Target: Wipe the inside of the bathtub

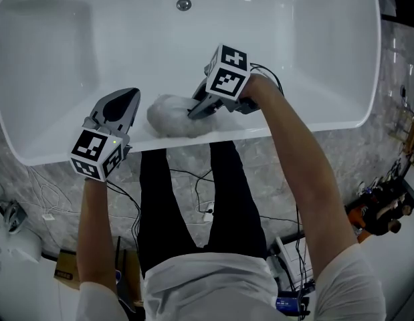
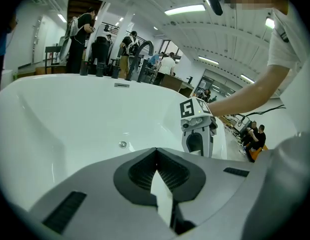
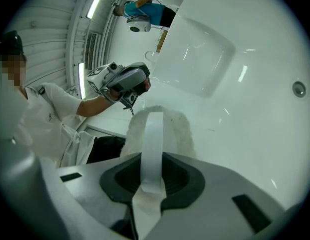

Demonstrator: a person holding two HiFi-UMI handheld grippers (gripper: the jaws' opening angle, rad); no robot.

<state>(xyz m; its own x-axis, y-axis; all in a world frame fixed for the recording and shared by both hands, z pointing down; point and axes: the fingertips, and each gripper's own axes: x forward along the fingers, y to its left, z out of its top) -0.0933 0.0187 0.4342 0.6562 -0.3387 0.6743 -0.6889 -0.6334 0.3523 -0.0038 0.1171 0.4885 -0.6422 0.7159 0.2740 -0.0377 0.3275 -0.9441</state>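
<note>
The white bathtub [image 1: 314, 59] fills the top of the head view, with its drain [image 1: 184, 4] at the far side. A white fluffy cloth [image 1: 168, 116] lies on the near rim. My right gripper [image 1: 194, 110] is at the cloth's right edge. In the right gripper view it [image 3: 150, 159] is shut on the cloth's white strap [image 3: 153, 134], which runs over the fluffy pile [image 3: 181, 129]. My left gripper [image 1: 128, 97] rests at the rim left of the cloth, a little apart from it. Its jaws [image 2: 156, 156] are shut with nothing between them, pointing into the tub [image 2: 69, 124].
Cables [image 1: 193, 179] lie across the marble floor [image 1: 53, 186] below the tub rim, beside the person's black trousers [image 1: 186, 199]. Orange tools [image 1: 377, 212] sit at the right. Several people [image 2: 89, 34] stand beyond the tub's far rim.
</note>
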